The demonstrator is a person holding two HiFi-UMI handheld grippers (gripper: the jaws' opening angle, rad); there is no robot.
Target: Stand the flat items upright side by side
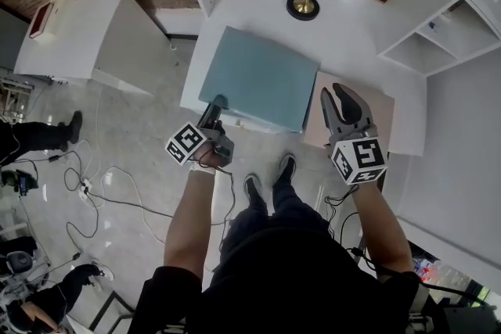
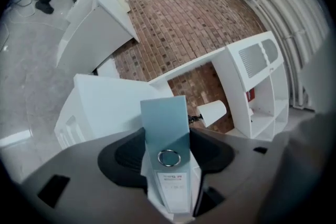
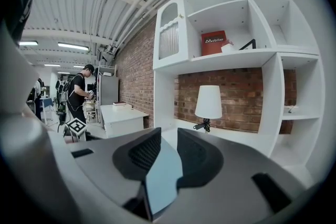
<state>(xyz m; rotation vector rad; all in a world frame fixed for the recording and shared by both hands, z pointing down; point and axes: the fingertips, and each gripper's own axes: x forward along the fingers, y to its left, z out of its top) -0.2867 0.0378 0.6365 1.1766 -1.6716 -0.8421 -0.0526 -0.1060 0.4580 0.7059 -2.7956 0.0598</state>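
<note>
On the white surface (image 1: 258, 0) in front of me, I am seeing the task's blue-grey binder (image 1: 258, 78) sitting broad face up in the head view. Its near left corner is reaching the front edge, right where the left tongs (image 1: 215, 104) are meeting it. In the left gripper view I am looking straight at the binder's spine standing between the two pads, with its metal finger ring (image 2: 169, 158) and a white label (image 2: 173, 181) just below. Both pads are pressing on the spine's sides, so I am counting the left tongs as clenched on the binder.

The right tongs (image 1: 340, 94) are hovering just beside the binder's right edge, over a beige flat item (image 1: 376, 109) that is lying on the same surface. In the right gripper view, a thin blue-grey panel (image 3: 163, 176) is standing edge-on between the nearly closed pads, gripped by them. I cannot tell whether that panel is part of the binder or a separate item.

Behind the binder, a small lamp (image 1: 303, 5) with a white shade is standing near the brick wall, and a white shelf unit (image 3: 236, 60) is rising to the right with a red box (image 3: 213, 42) on an upper shelf. Cables (image 1: 94, 199) are trailing across the grey floor to my left.
</note>
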